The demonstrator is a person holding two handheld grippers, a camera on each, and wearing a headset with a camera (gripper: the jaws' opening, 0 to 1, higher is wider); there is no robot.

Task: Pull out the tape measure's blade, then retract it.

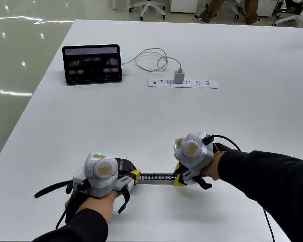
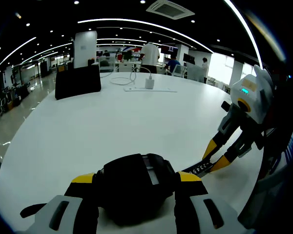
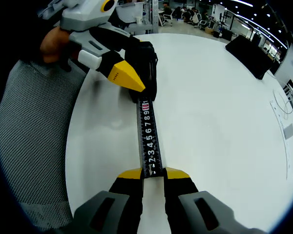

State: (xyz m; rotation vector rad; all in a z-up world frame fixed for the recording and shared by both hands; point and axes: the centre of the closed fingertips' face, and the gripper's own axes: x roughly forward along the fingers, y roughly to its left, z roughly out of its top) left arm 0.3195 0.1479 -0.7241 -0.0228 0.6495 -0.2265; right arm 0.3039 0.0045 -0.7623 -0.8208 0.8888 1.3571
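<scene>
A black tape measure case (image 2: pixel 136 187) lies on the white table, and my left gripper (image 2: pixel 136 183) is shut on it from both sides. In the head view the case (image 1: pixel 125 166) sits at the front of the left gripper (image 1: pixel 122 180). A short length of numbered blade (image 3: pixel 149 136) runs from the case (image 3: pixel 145 66) to my right gripper (image 3: pixel 153 173), which is shut on the blade's end. The blade (image 1: pixel 155 177) lies flat between the two grippers, with the right gripper (image 1: pixel 179 180) at its right end. In the left gripper view the blade (image 2: pixel 199 168) leads to the right gripper's yellow fingertips (image 2: pixel 219 165).
A dark tablet (image 1: pixel 92 63) stands at the back left of the table (image 1: pixel 141 116). A white power strip (image 1: pixel 183 83) with a plugged charger and looped cable lies behind the middle. A black wrist strap (image 1: pixel 50 189) trails left of the left gripper. People and chairs are beyond the far edge.
</scene>
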